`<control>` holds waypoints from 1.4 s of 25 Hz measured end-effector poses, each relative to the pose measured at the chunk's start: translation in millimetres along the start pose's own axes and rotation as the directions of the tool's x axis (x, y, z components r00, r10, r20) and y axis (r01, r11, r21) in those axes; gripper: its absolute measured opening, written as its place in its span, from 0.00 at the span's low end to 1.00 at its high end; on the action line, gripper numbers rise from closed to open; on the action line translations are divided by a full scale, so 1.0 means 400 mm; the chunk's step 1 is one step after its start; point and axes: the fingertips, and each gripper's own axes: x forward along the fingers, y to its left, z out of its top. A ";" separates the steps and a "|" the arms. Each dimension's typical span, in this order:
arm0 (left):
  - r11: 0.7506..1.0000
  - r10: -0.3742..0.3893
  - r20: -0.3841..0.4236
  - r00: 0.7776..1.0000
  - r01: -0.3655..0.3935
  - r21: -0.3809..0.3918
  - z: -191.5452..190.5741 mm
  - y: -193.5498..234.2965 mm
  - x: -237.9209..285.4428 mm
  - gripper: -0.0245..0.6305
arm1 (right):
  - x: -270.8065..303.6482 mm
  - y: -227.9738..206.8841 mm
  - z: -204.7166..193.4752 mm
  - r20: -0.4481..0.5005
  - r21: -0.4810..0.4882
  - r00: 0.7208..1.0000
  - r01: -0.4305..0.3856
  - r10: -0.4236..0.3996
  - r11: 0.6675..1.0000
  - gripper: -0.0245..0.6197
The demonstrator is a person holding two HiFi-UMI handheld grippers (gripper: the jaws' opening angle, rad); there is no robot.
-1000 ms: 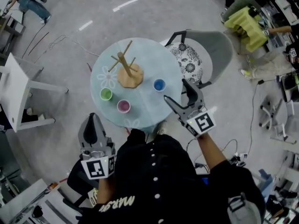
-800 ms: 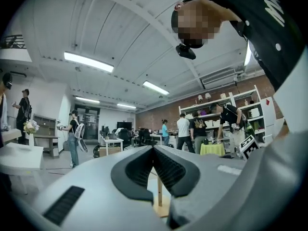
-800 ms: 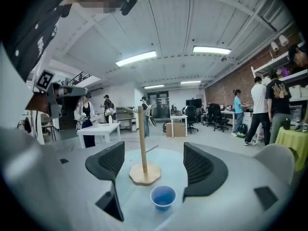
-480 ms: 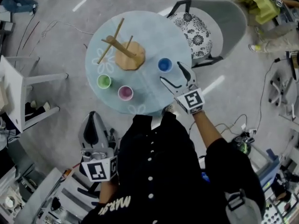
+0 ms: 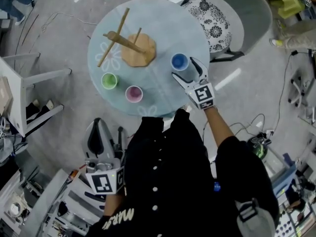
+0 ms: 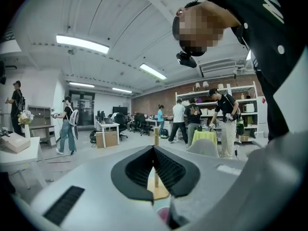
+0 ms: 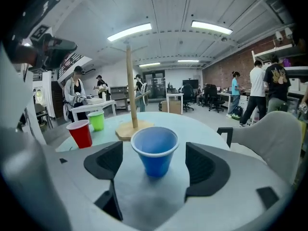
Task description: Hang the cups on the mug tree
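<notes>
A round pale-blue table [image 5: 163,95] carries a wooden mug tree [image 5: 133,46], a green cup [image 5: 109,80], a pink-red cup [image 5: 133,93] and a blue cup [image 5: 179,61]. My right gripper [image 5: 185,69] reaches over the table's right edge, with a jaw on each side of the blue cup. In the right gripper view the blue cup [image 7: 155,150] stands upright between the opening jaws of my right gripper [image 7: 155,163], and the pads stay clear of it. Behind it are the red cup [image 7: 81,133], green cup [image 7: 97,120] and mug tree [image 7: 130,81]. My left gripper [image 5: 97,127] hangs shut below the table's near edge, holding nothing.
A grey chair with a patterned cushion [image 5: 212,23] stands against the table's far right side. A white table [image 5: 19,98] is at the left, and cables lie on the floor. Several people stand among desks and shelves across the room.
My right gripper has moved forward over the table edge until its jaws straddle the blue cup. The left gripper has stayed low by my side.
</notes>
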 end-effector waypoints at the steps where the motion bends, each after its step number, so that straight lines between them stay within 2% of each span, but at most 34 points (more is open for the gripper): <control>1: 1.000 -0.002 -0.005 1.000 0.002 0.005 -0.008 0.003 0.001 0.03 | 0.011 -0.002 -0.010 -0.005 -0.012 1.000 -0.004 0.004 1.000 0.65; 5: 0.998 -0.022 -0.018 1.000 0.023 0.051 -0.039 0.014 -0.006 0.03 | 0.055 -0.006 -0.038 -0.006 -0.067 1.000 -0.022 0.021 0.998 0.66; 12: 0.999 -0.009 -0.041 0.999 0.011 0.047 -0.058 0.031 -0.010 0.03 | 0.099 -0.003 -0.055 -0.049 -0.088 0.999 -0.024 0.019 0.996 0.66; 15: 0.999 -0.007 -0.043 0.999 0.008 0.042 -0.062 0.038 -0.008 0.03 | 0.106 -0.010 -0.040 -0.035 -0.131 0.999 -0.007 0.002 0.991 0.66; 16: 0.999 -0.005 -0.042 0.999 0.007 0.040 -0.064 0.041 -0.008 0.03 | 0.107 -0.015 -0.037 -0.031 -0.145 0.999 0.009 -0.014 0.989 0.60; 17: 0.999 -0.004 -0.040 0.999 0.005 0.038 -0.066 0.044 -0.007 0.03 | 0.109 -0.019 -0.036 -0.025 -0.153 0.999 0.026 -0.030 0.988 0.50; 20: 1.000 -0.002 -0.027 1.000 0.002 0.027 -0.062 0.042 -0.009 0.03 | 0.106 -0.028 -0.031 -0.018 -0.162 0.999 0.042 -0.045 0.986 0.49; 24: 0.999 0.027 -0.019 0.999 -0.027 -0.024 -0.040 0.047 -0.011 0.03 | 0.100 -0.034 0.013 -0.014 -0.191 0.999 0.030 -0.033 0.981 0.49; 26: 0.999 0.027 0.016 0.999 -0.027 -0.028 -0.018 0.053 -0.017 0.03 | 0.110 -0.033 0.051 -0.008 -0.220 1.000 0.021 -0.024 0.975 0.49; 35: 0.994 0.099 0.095 0.991 -0.095 -0.045 0.050 0.103 -0.069 0.03 | 0.212 -0.025 0.229 -0.011 -0.403 0.999 -0.034 0.033 0.914 0.50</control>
